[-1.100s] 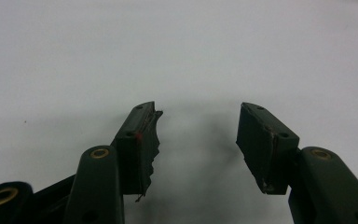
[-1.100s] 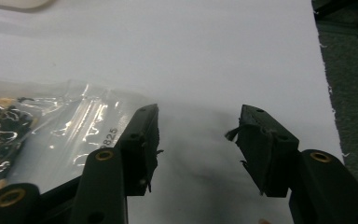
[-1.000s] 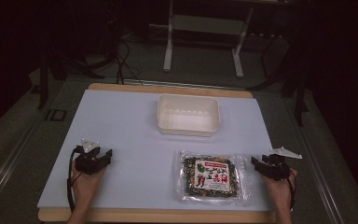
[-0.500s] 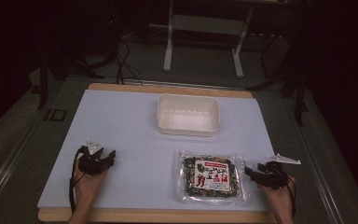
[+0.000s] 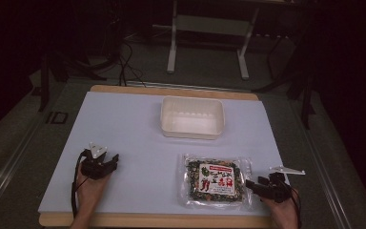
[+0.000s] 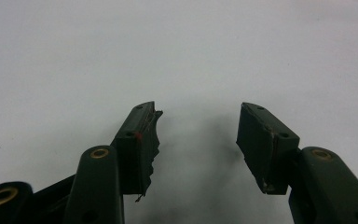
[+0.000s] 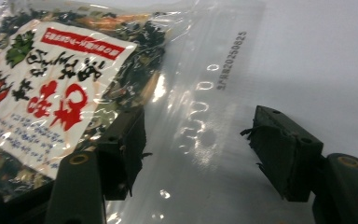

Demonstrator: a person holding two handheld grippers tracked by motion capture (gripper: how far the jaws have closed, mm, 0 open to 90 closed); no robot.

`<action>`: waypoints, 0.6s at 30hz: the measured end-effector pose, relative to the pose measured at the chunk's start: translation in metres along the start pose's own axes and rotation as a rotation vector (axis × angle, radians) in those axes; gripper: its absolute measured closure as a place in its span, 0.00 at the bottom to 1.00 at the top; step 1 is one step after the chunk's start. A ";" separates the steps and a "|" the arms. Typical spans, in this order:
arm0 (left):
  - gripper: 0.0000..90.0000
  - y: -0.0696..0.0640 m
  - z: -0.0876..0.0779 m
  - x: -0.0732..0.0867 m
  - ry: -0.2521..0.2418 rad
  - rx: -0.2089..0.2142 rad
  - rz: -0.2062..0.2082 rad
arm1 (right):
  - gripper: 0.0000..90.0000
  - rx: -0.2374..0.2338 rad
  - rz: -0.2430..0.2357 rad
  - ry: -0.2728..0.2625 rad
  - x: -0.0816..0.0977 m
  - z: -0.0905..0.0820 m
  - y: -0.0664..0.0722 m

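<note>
The right gripper (image 5: pixel 253 183) is held with jaws apart—lately widening—over the clear edge of the packet (image 5: pixel 215 180) near the table's (image 5: pixel 124 124) front-right corner—ready to pinch

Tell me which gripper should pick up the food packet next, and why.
Right. The right gripper sits at the packet, jaws open over its clear edge. The left gripper is across the mat, over bare surface.

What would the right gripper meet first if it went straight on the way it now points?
The packet. The right gripper stands open, its jaws over the packet's clear sealed edge; straight on it would likely run into that edge, then the filled part. Whether the pads already touch the film is unclear.
</note>
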State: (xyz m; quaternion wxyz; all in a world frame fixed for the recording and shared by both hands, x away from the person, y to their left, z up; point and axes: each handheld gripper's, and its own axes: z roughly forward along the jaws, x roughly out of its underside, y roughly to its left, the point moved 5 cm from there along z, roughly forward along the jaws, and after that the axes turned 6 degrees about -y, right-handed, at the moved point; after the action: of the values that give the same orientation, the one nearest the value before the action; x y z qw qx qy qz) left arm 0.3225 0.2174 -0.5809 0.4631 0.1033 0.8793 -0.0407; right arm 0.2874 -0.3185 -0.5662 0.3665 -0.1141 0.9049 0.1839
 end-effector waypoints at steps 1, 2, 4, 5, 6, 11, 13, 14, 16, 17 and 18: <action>0.53 0.000 0.000 0.000 0.002 0.000 0.004 | 0.43 -0.017 0.010 0.003 0.000 0.000 0.001; 0.53 0.000 0.000 0.000 0.002 0.000 0.005 | 0.44 -0.044 0.028 0.006 0.000 0.000 0.002; 0.53 0.000 0.000 0.000 0.001 -0.001 0.004 | 0.45 -0.067 0.040 0.008 0.000 0.001 0.004; 0.53 -0.001 0.000 0.000 0.001 -0.001 0.003 | 0.45 -0.068 0.036 0.010 0.000 0.001 0.005; 0.53 -0.001 0.000 0.000 0.002 -0.001 0.004 | 0.46 -0.076 0.039 0.009 -0.001 0.001 0.006; 0.53 -0.001 0.000 0.000 0.003 -0.002 0.006 | 0.52 -0.096 0.011 0.000 -0.007 0.000 0.014; 0.53 -0.001 0.000 0.000 0.003 -0.002 0.008 | 0.54 -0.110 -0.001 0.013 -0.007 0.002 0.017; 0.53 -0.001 0.000 0.000 0.003 -0.002 0.009 | 0.56 -0.109 -0.015 0.024 -0.007 0.004 0.018; 0.53 -0.001 0.000 0.000 0.004 -0.002 0.010 | 0.59 -0.100 -0.051 0.052 -0.005 0.009 0.021; 0.53 -0.001 0.000 0.000 0.005 -0.002 0.010 | 0.61 -0.091 -0.069 0.065 -0.004 0.012 0.023; 0.53 -0.001 0.001 0.000 0.004 -0.003 0.009 | 0.62 -0.092 -0.075 0.065 -0.005 0.012 0.024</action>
State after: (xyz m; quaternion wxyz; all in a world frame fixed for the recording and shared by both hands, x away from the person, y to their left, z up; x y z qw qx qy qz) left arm 0.3226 0.2161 -0.5814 0.4616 0.1065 0.8799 -0.0373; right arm 0.2902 -0.2910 -0.5650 0.3380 -0.1706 0.9020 0.2076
